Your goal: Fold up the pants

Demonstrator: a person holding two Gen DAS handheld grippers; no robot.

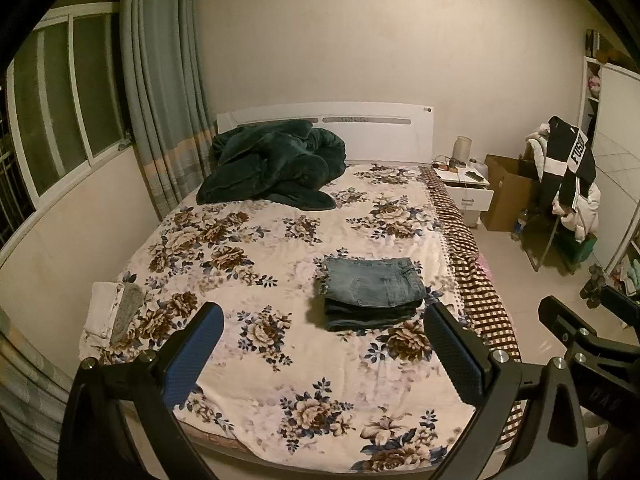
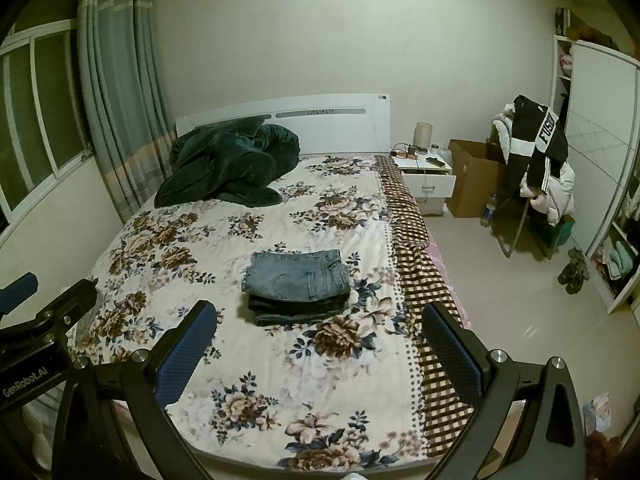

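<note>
A pair of blue jeans lies folded into a compact stack on the floral bedspread, toward the bed's right side. It also shows in the right wrist view. My left gripper is open and empty, held back above the foot of the bed, short of the jeans. My right gripper is open and empty, also held back from the jeans. The right gripper's body shows at the right edge of the left wrist view.
A dark green blanket is heaped by the white headboard. Folded white and grey cloths lie at the bed's left edge. A nightstand, a cardboard box and a chair piled with clothes stand to the right.
</note>
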